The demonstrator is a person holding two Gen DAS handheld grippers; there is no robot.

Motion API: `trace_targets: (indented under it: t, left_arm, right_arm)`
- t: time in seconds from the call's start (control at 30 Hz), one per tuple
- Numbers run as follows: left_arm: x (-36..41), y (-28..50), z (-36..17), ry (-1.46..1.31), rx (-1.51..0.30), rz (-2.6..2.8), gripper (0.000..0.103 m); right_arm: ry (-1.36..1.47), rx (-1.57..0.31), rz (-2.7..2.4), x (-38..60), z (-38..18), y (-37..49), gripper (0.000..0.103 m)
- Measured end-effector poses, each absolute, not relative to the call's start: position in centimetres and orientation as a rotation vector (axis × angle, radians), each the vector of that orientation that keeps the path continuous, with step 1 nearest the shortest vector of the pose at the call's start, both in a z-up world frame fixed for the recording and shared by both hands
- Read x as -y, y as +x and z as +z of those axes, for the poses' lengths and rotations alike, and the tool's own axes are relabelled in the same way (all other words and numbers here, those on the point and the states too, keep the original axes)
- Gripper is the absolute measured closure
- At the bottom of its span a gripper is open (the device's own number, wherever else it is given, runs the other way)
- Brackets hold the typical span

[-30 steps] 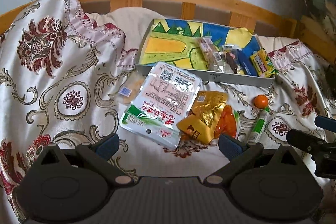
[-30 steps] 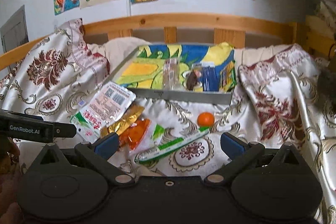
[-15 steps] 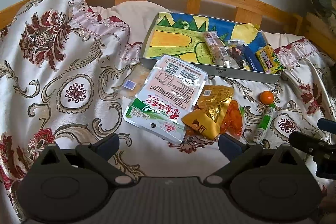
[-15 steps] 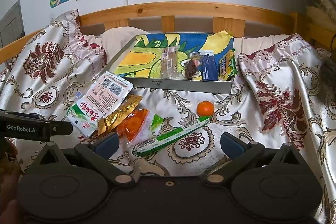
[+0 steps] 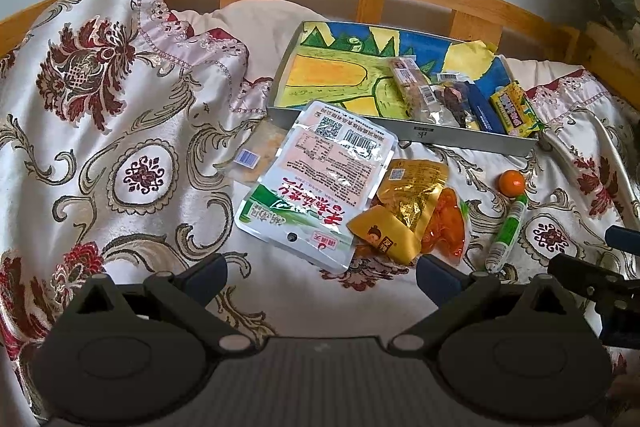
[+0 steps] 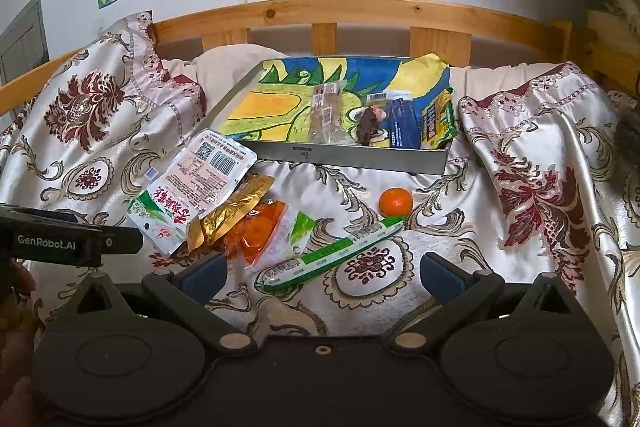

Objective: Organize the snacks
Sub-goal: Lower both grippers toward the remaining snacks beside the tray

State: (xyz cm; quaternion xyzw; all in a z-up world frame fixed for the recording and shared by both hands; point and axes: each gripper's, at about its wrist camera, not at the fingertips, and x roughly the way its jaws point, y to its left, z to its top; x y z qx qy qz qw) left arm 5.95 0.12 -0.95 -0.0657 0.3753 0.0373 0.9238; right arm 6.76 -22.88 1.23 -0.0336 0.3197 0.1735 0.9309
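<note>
Both tools spread wide, nothing between the fingers: left tool (image 5: 322,277) hangs over the near edge of the snack pile, right tool (image 6: 324,275) over the near end of the green-and-white sausage stick (image 6: 329,255)

Open room: bare patterned satin bedspread (image 5: 132,155) left of the pile, and a strip of it between pile and tray. Right side of the bedspread bunches into a raised fold (image 6: 540,155) beside the tray's right end. Wooden bed rail (image 6: 360,13) closes off the far side behind the tray

Container: shallow grey metal tray (image 6: 348,157) lined with a painted yellow-green-blue paper, lying at the far side of the bed. Its left half is bare lining. Right half holds a clear packet of brown bars (image 6: 326,115), a small dark snack in clear wrap (image 6: 370,123), a dark blue flat packet (image 6: 402,125) and a yellow-green packet (image 6: 434,121) leaning at the right wall

Loose on the bed, near side of the tray: large white-pink-green flat pouch (image 5: 320,183), its far corner touching the tray's front wall; gold foil pouch (image 5: 412,195) and orange clear-wrapped packet (image 5: 446,223) overlapping at its right; small pale packet with blue label (image 5: 256,155) tucked at its left. Small orange fruit (image 6: 395,202) sits just beside the sausage stick's far end, apart from the pile

The other tool's black body pokes into each view from the side
</note>
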Motion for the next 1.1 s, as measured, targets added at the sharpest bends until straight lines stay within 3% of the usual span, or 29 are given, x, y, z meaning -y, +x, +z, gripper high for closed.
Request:
trace_targets:
  t: [0.73,1.1]
  left_arm:
    - [-0.3,9.3,-0.5,-0.115,-0.791,0.106,0.001]
    - [0.8,11.5,-1.0,-0.052,-0.812,0.113,0.001]
  right_arm:
    - [-0.143,-0.615,0.397,22.0,1.5,9.5,0.001]
    - [-0.215,-0.681,0.564,21.0,-0.4,12.0,0.001]
